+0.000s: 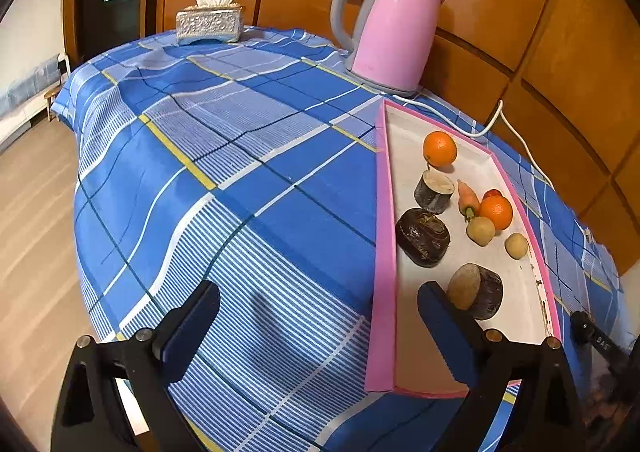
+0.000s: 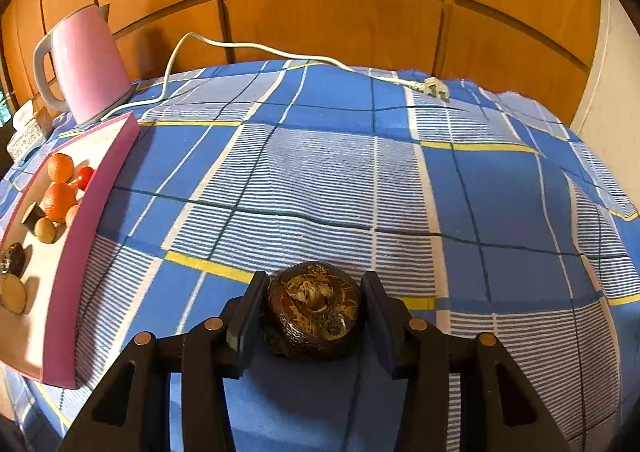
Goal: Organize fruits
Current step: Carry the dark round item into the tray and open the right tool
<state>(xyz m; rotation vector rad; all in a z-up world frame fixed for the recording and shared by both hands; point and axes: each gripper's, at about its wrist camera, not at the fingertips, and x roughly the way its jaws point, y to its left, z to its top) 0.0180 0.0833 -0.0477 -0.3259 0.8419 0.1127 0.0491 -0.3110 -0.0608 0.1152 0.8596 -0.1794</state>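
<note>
A dark brown round fruit (image 2: 316, 308) with a fibrous top sits between the pads of my right gripper (image 2: 315, 284), which is shut on it low over the blue checked cloth. Whether the fruit touches the cloth I cannot tell. The pink-rimmed white tray (image 1: 384, 232) holds two oranges (image 1: 440, 148), a small carrot (image 1: 467, 198), a red tomato (image 1: 492, 194), small tan fruits (image 1: 480, 230) and dark cut pieces (image 1: 423, 236). My left gripper (image 1: 320, 292) is open and straddles the tray's left rim, gripping nothing. The tray (image 2: 92, 212) lies left of my right gripper.
A pink kettle (image 1: 394, 28) stands behind the tray, its white cord and plug (image 2: 434, 88) trailing over the cloth. A silver tissue box (image 1: 210, 24) sits at the far corner. Wooden wall panels back the table. The table edge drops to the floor on the left.
</note>
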